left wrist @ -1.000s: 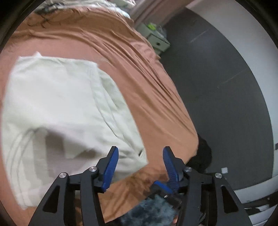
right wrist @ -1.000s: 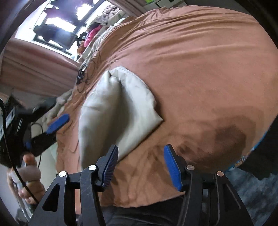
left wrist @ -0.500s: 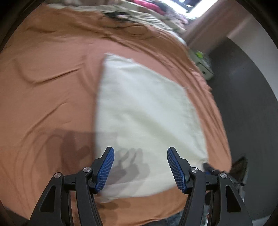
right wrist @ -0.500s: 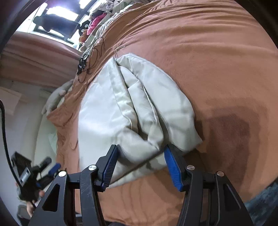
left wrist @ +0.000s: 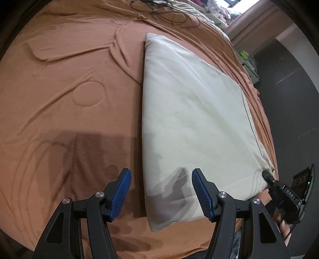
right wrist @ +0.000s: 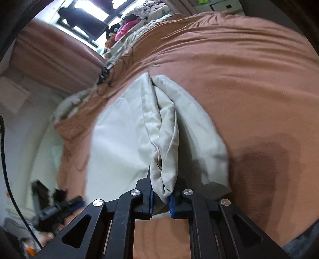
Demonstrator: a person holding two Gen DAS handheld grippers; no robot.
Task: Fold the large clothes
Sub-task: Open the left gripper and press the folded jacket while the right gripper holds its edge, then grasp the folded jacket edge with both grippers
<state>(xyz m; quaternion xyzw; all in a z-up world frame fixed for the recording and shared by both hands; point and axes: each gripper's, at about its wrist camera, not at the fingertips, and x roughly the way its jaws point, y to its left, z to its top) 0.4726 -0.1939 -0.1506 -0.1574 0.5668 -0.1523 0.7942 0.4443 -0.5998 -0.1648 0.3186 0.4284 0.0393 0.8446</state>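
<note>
white letters reading roughly "DAS" on the black body of the right gripper [left wrist: 288, 196] at the frame's lower right edge, no other legible text

rust-brown bedspread [left wrist: 69, 83]; dark floor [left wrist: 295, 111]; bright window [right wrist: 93, 6]

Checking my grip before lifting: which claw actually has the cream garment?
The right claw, shut on the cream garment's bunched edge. The left claw is open, gripping nothing.

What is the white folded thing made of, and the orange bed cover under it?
The white garment looks like soft woven cloth, maybe cotton: matte, bunching into folds where the right gripper pinches it. The orange bed cover looks like thin matte fabric, showing fine wrinkles.
</note>
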